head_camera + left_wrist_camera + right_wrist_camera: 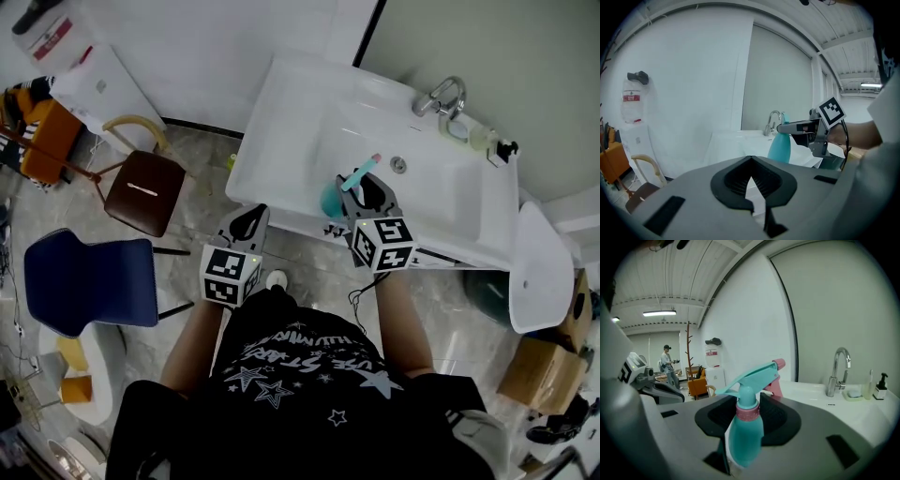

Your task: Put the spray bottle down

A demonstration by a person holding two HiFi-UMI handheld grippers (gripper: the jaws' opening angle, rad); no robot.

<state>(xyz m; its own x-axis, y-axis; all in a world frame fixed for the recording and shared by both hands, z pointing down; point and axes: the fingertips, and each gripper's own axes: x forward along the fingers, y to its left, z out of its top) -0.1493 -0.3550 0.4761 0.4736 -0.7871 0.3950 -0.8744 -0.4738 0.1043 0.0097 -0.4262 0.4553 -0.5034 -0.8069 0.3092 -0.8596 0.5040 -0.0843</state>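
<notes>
A teal spray bottle (334, 197) with a pink nozzle hangs upright over the front rim of the white sink (309, 122). My right gripper (361, 183) is shut on it, and in the right gripper view the jaws clamp the spray bottle (745, 437) by its body below the pink collar. The left gripper view shows the spray bottle (780, 147) hanging under the right gripper (785, 127). My left gripper (255, 210) sits to the left, just in front of the sink's edge. Its fingertips meet and nothing lies between them.
A chrome faucet (445, 94) and a small pump bottle (502, 150) stand at the sink's back right. A brown chair (141, 187) and a blue chair (89, 281) are on the floor to the left. A white lidded bin (539, 267) and a cardboard box (539, 370) are to the right.
</notes>
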